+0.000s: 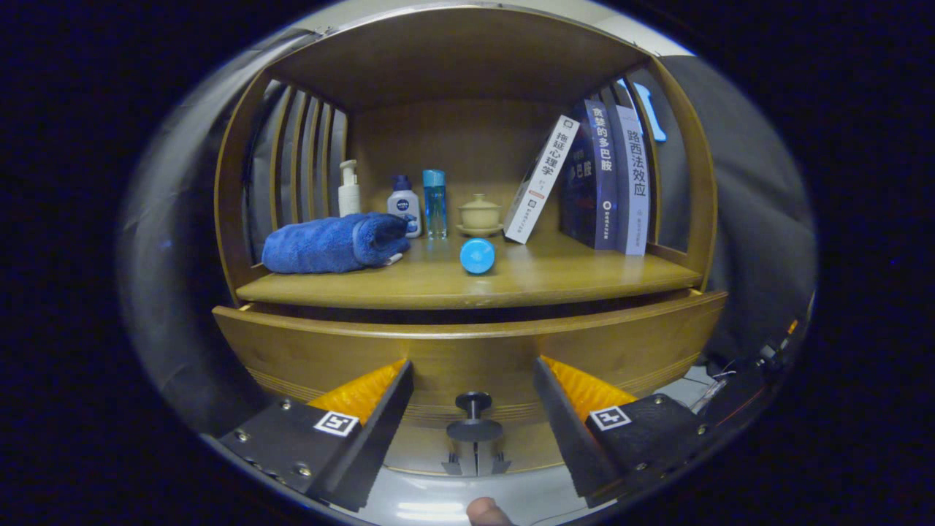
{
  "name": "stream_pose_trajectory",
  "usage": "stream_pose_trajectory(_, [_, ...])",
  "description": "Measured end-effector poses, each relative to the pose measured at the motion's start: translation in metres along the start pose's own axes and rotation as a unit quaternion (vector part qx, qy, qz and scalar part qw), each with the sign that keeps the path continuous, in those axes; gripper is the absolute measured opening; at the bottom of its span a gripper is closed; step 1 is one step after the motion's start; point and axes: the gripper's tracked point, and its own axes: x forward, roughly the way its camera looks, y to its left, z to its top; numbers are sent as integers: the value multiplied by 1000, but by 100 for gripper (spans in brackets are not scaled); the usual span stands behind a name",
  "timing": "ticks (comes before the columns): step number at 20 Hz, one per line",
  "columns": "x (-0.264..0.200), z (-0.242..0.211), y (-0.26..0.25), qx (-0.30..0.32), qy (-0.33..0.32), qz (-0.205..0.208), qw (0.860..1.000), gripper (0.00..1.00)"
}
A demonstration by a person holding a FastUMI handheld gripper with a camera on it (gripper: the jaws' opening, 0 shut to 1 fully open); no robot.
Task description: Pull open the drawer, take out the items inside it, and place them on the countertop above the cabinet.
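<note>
The drawer [467, 351] is seen straight ahead of the tongs [473, 394], its front slightly pulled out from under the countertop [570, 274]. Its dark knob [473, 403] is framed in the gap between the two fingers, level with their tips and touched by neither. The tongs are held wide apart, released, and nothing is gripped. Whether anything lies in the drawer cannot be told from here. Beyond the fingers, on the countertop, a blue roll [478, 256] is found nearly in line with the knob, with a folded blue towel [332, 243] off to the left. Behind them a pump bottle [349, 190], a second bottle [404, 205], a tall blue bottle [434, 203] and a lidded cup [479, 214] are lined up. Books [603, 175] are leaned to the right.
</note>
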Motion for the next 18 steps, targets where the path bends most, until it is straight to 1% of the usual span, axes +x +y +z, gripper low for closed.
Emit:
stream_pose_trajectory(12, [24,8,2,0,10,1,1000,99])
stream_pose_trajectory(18, [25,7,2,-10,11,-3,1000,99])
